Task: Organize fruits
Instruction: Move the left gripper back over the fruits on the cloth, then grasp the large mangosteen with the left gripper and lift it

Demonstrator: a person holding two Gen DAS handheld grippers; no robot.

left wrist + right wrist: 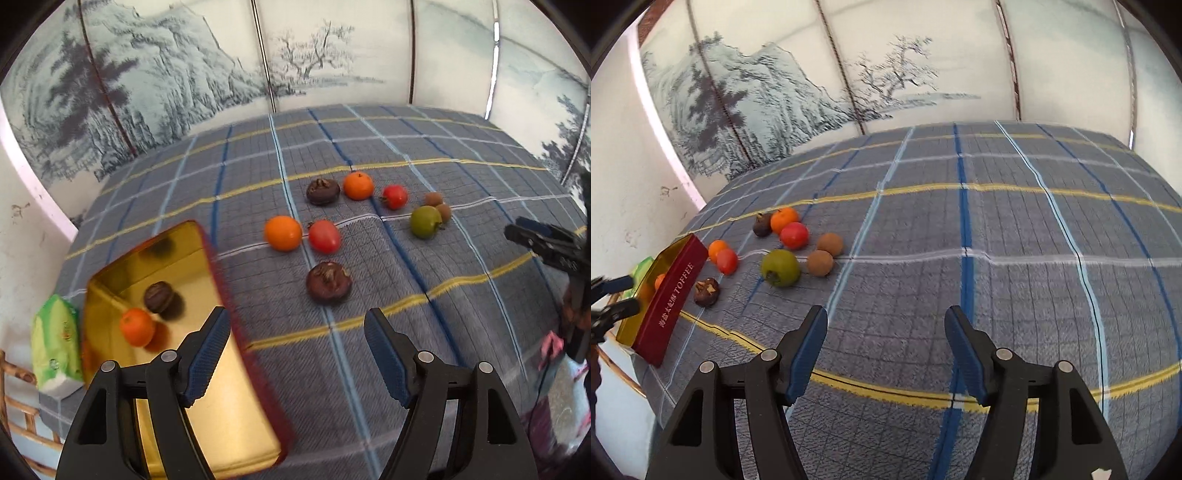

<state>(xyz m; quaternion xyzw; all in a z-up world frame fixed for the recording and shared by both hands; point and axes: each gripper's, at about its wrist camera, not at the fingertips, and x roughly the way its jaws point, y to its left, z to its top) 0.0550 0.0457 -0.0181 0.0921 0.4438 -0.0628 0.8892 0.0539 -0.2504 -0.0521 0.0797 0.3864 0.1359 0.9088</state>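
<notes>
A gold tin with red walls point(243, 332) lies at the table's left; it also shows in the right wrist view point(670, 299). Inside are an orange point(136, 326) and a dark mangosteen point(159, 297). On the checked cloth lie two oranges point(282, 233) point(357, 185), two red tomatoes point(324, 236) point(394, 196), two mangosteens point(328, 282) point(323, 191), a green fruit point(425, 221) and two brown longans point(433, 199). My left gripper point(297, 325) is open and empty over the tin's right wall. My right gripper point(886, 325) is open and empty over bare cloth, right of the fruits point(780, 267).
A green tissue pack point(55, 343) lies left of the tin at the table edge. A painted folding screen point(184, 74) stands behind the table. A bamboo chair point(18, 387) is at the lower left. The right gripper shows at the right edge in the left wrist view point(546, 243).
</notes>
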